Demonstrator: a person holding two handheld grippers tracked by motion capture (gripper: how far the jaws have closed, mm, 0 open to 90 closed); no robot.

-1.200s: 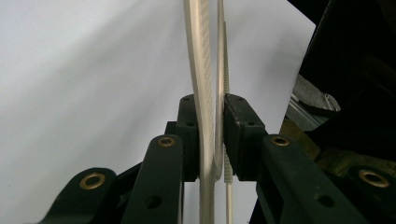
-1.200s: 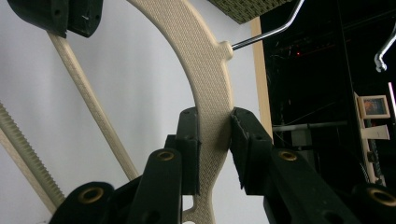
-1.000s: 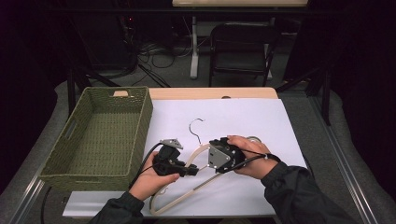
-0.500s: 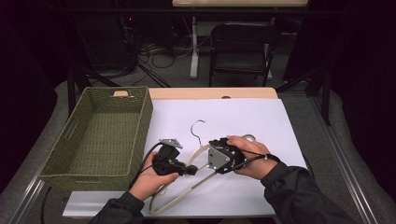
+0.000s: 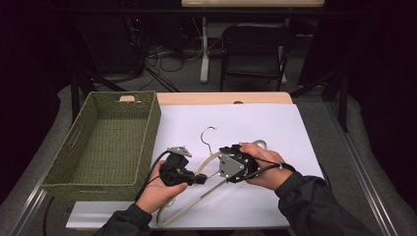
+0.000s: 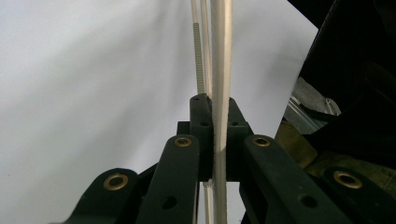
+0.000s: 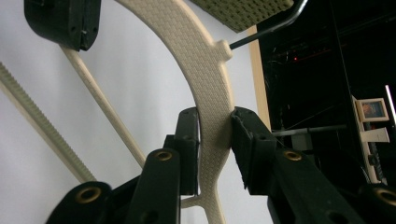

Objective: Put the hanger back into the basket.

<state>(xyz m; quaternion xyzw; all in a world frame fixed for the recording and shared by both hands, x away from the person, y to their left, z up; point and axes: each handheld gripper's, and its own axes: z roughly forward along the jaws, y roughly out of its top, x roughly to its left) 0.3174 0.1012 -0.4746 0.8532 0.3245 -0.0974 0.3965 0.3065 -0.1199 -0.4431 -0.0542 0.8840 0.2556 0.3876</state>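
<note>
a cream hanger [image 5: 196, 194] was held over the white sheet [image 5: 275, 128], beside the woven basket [image 5: 105, 142], clamped by the left gripper [image 6: 214, 128] and by the right gripper [image 7: 215, 140].

A: What lies on the bench [image 5: 255, 98]?
B: A sheet [image 5: 255, 128] at the centre, with the basket [image 5: 105, 142] at its nine o'clock, touching its edge.
A: And on the sheet?
B: The hanger [image 5: 206, 189] at six o'clock, hook toward twelve. The chair [image 5: 253, 49] stands behind the bench at twelve.
</note>
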